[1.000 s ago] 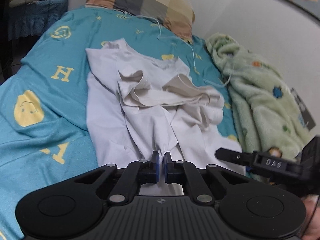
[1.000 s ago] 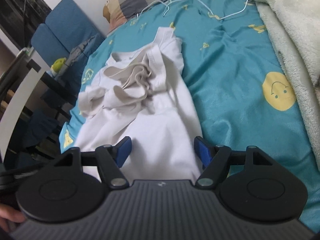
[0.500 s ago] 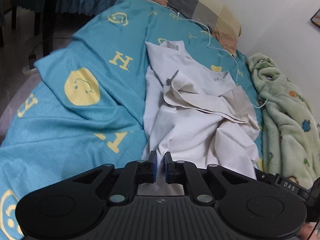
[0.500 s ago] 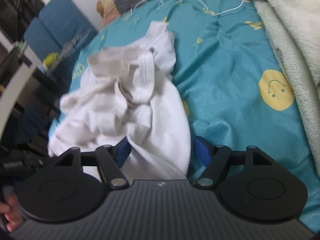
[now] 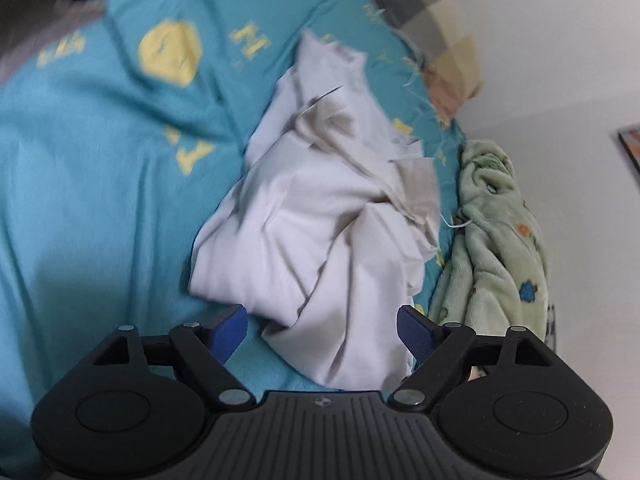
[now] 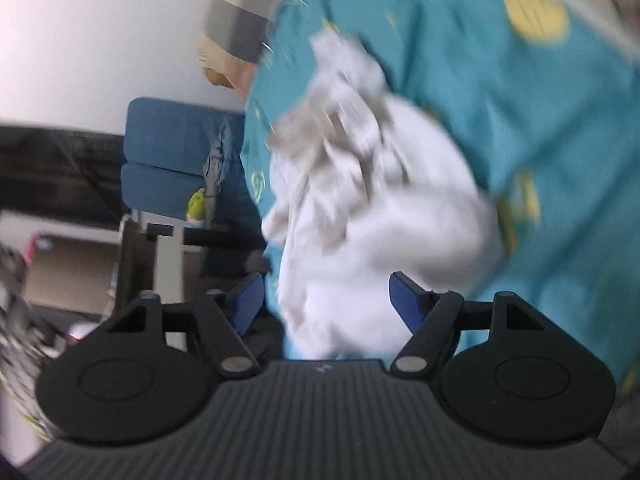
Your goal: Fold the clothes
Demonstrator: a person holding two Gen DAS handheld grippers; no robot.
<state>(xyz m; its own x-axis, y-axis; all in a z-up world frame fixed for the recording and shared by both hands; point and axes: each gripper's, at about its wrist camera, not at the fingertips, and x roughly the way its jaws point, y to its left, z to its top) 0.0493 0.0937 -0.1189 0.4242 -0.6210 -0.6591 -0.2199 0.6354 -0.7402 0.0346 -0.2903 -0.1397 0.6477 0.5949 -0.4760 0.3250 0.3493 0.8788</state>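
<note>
A teal bedsheet (image 5: 100,184) with yellow letters and smiley faces covers the bed, with a checked pillow (image 5: 432,36) at its far end by the white wall (image 5: 560,40). A green fleece blanket (image 5: 496,240) lies bunched along the wall side, and a blue chair (image 6: 172,160) stands beside the bed

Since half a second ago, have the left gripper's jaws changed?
Yes. The left gripper was pinched shut on the white shirt; its jaws now stand wide apart, the shirt lying crumpled on the teal bedsheet.

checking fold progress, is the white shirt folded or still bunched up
Bunched up: the white shirt lies in a crumpled heap on the teal bedsheet, no flat folds.
</note>
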